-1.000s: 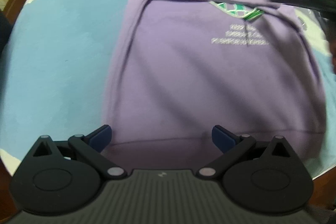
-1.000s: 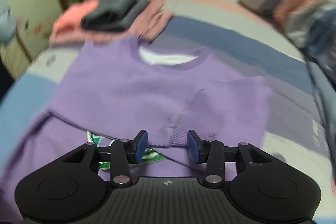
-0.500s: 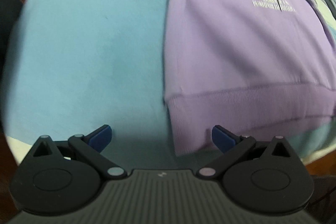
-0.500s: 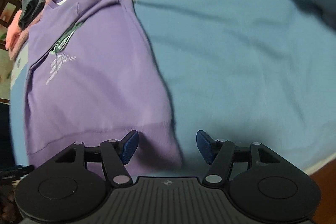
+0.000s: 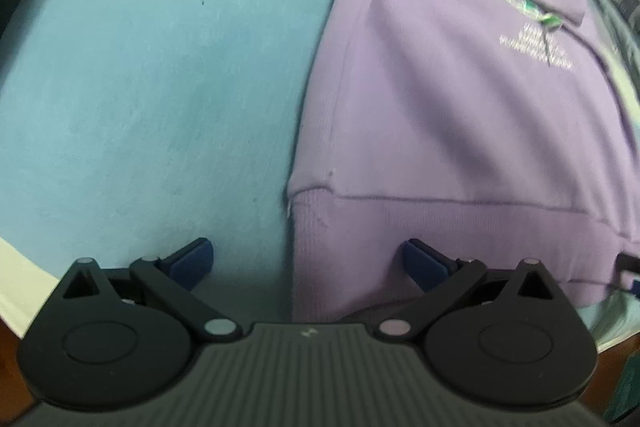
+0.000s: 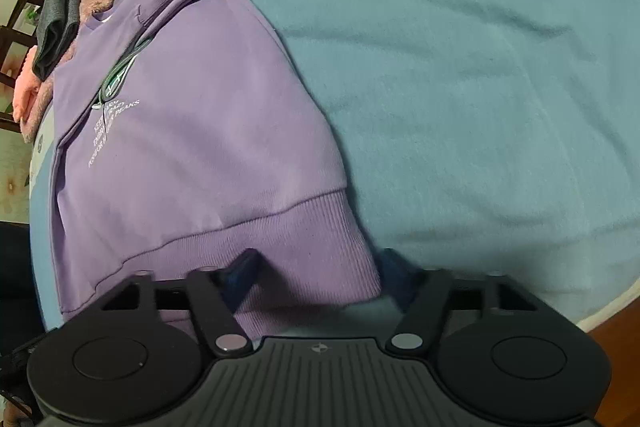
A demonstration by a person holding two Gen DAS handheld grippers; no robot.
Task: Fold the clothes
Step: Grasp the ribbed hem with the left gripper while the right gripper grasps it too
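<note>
A purple sweatshirt (image 5: pixel 440 107) lies flat on the blue blanket, front up, with white lettering and both sleeves folded across the chest. My left gripper (image 5: pixel 306 259) is open low over the left corner of its ribbed hem (image 5: pixel 360 227); that corner lies between the fingers, untouched. In the right wrist view the sweatshirt (image 6: pixel 192 147) runs away to the upper left. My right gripper (image 6: pixel 316 267) straddles the right corner of the hem (image 6: pixel 304 239), its jaws closing a little, and the pads do not press the cloth.
The blue blanket (image 6: pixel 480 87) spreads wide to the right of the sweatshirt and, in the left wrist view, to its left (image 5: pixel 160 87). Pink and grey clothes (image 6: pixel 60 27) are piled beyond the collar. The bed's near edge (image 6: pixel 616 327) runs just behind both grippers.
Both grippers came back from the chest area to the bottom hem and sank toward it. The right one rolled and now sits at the right corner, the left one at the left corner.
</note>
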